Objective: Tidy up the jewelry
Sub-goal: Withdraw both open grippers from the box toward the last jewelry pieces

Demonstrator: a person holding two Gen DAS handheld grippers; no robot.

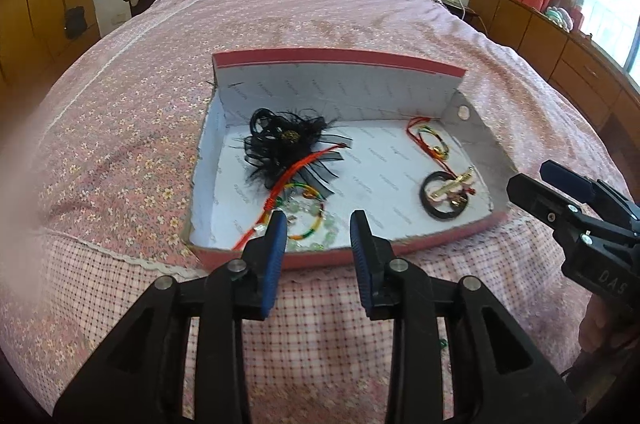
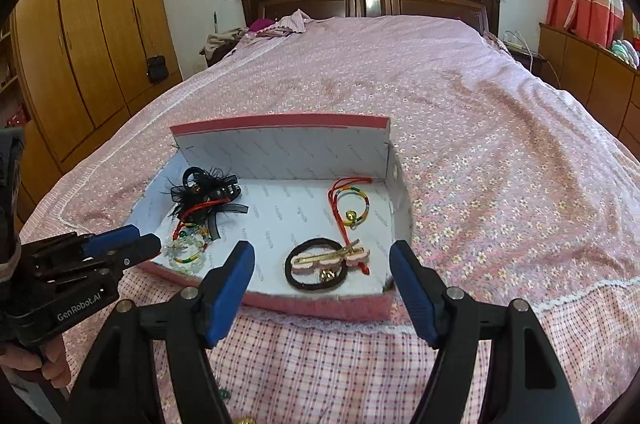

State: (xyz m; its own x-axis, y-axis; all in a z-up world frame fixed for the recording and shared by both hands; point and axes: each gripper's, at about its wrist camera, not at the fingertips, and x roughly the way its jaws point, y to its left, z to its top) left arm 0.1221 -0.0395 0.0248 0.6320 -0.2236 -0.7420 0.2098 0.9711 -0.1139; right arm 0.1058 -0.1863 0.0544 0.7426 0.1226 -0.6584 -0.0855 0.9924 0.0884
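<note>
A shallow pink-edged cardboard box (image 1: 320,256) lies on the foot of a bed covered in a pink flowered bedspread (image 1: 120,127), its white inside lined with printed paper and its far wall standing up. All the jewelry sits inside it.

At the box's left end rests a black feathery hair ornament (image 1: 284,143) with a small gold bead at its middle; a red cord (image 1: 296,171) runs across it toward the near left corner. Just in front, against the near wall, a rainbow-striped cord bracelet (image 1: 308,224) overlaps a pale green bead bracelet (image 2: 186,256).

The left gripper (image 1: 318,244) hangs over that near left corner with its blue pads (image 1: 276,264) a narrow gap apart and nothing between them (the beads lie beneath, not in the grip). Seen from the right wrist, its tips sit just above the box's left rim.

The middle of the box floor is bare paper.

At the right end, a second rainbow bracelet on a red cord (image 2: 352,203) with a small gold bell lies near the back wall. Nearer the front, a black hair tie (image 2: 316,264) lies flat, and a gold clip with pink flowers (image 2: 332,256) rests across it.

The right gripper (image 2: 322,284) is over the near right part of the box, jaws spread wide, empty
</note>
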